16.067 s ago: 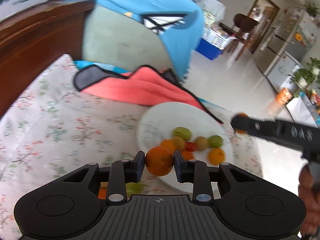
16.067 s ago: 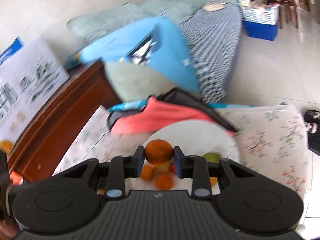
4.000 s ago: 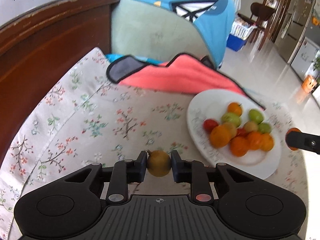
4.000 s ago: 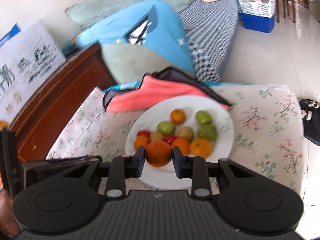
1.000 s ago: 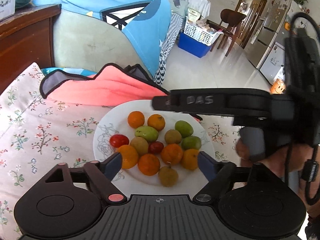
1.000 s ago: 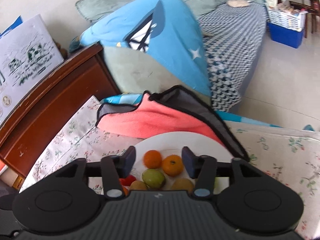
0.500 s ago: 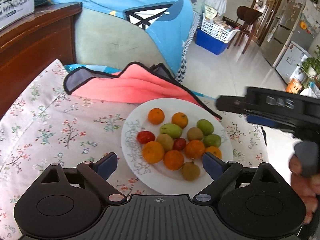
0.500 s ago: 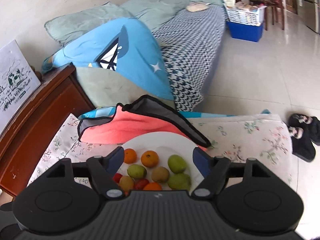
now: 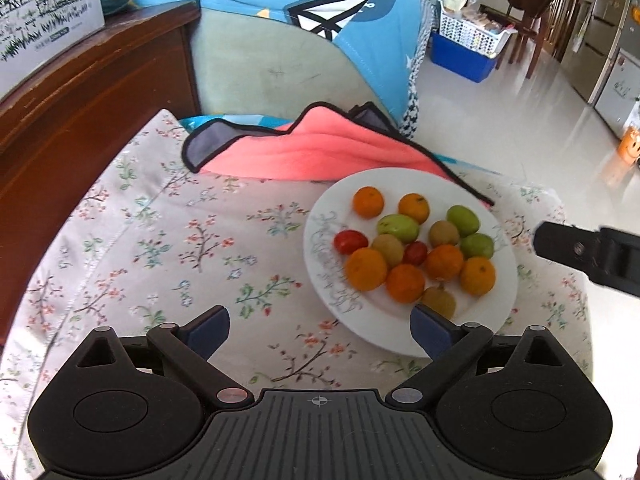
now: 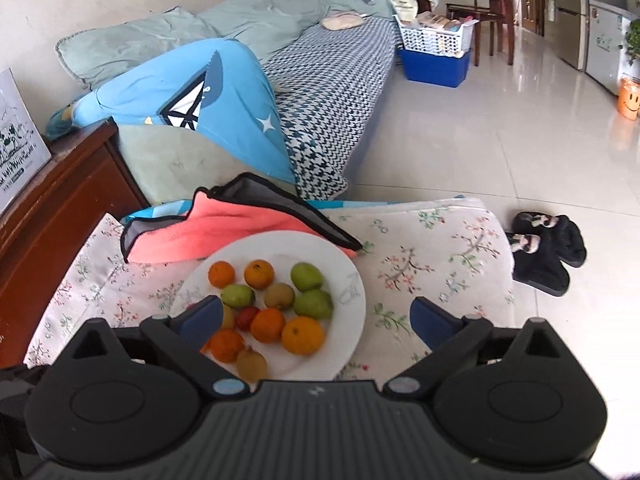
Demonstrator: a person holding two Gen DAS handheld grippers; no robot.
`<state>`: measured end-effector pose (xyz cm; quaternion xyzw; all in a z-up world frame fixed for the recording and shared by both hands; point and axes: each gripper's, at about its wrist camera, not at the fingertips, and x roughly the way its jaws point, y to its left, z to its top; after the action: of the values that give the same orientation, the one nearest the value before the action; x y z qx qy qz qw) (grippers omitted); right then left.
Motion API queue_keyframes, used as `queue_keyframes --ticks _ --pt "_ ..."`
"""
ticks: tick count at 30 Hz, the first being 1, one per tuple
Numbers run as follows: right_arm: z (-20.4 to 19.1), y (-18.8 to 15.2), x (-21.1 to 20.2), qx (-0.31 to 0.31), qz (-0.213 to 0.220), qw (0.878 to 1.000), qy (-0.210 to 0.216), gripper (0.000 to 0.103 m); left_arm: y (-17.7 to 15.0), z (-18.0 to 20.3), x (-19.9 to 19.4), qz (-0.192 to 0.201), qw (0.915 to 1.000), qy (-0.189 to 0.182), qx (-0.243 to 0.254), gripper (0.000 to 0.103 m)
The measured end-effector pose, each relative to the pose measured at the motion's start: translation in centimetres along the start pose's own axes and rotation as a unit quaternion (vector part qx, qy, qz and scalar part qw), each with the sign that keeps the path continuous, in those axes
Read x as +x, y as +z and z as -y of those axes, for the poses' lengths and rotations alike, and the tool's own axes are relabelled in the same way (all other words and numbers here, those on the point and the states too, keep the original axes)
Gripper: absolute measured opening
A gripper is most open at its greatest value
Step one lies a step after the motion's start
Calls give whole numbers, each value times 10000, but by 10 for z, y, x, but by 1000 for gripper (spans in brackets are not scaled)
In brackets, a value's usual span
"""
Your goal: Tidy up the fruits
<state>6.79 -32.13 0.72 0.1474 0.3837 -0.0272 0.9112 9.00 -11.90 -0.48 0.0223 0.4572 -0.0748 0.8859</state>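
Your left gripper [image 9: 320, 330] was widening, nothing between its jaws, over bare floral cloth [image 9: 168, 248]; the fruit-filled plate [image 9: 320, 240] lay rightward by the cushion's far-right edge. Your right gripper [image 10: 316, 318], likewise widening and empty, hung nearer it.

A pink cloth [image 9: 320, 152] lies on the flowered cover [image 9: 160, 248]; a blue pillow [image 10: 208, 96] leans behind, black slippers [image 10: 548, 248] on the floor.

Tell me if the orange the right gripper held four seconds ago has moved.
Yes. It left the right gripper, whose jaws are opening and empty, and appears to lie among the fruit on the plate, beside the pink cloth.
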Motion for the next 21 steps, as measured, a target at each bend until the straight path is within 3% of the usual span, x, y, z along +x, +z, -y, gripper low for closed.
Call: queue_keyframes --ticks 6,21 --pt "-4 -14 -7 -123 -88 9989 -443 102 -9 -2 -4 -90 9997 173 124 98" --pt "-7 -30 -5 -149 -577 9956 -719 102 -14 -3 -7 -285 9982 467 265 98"
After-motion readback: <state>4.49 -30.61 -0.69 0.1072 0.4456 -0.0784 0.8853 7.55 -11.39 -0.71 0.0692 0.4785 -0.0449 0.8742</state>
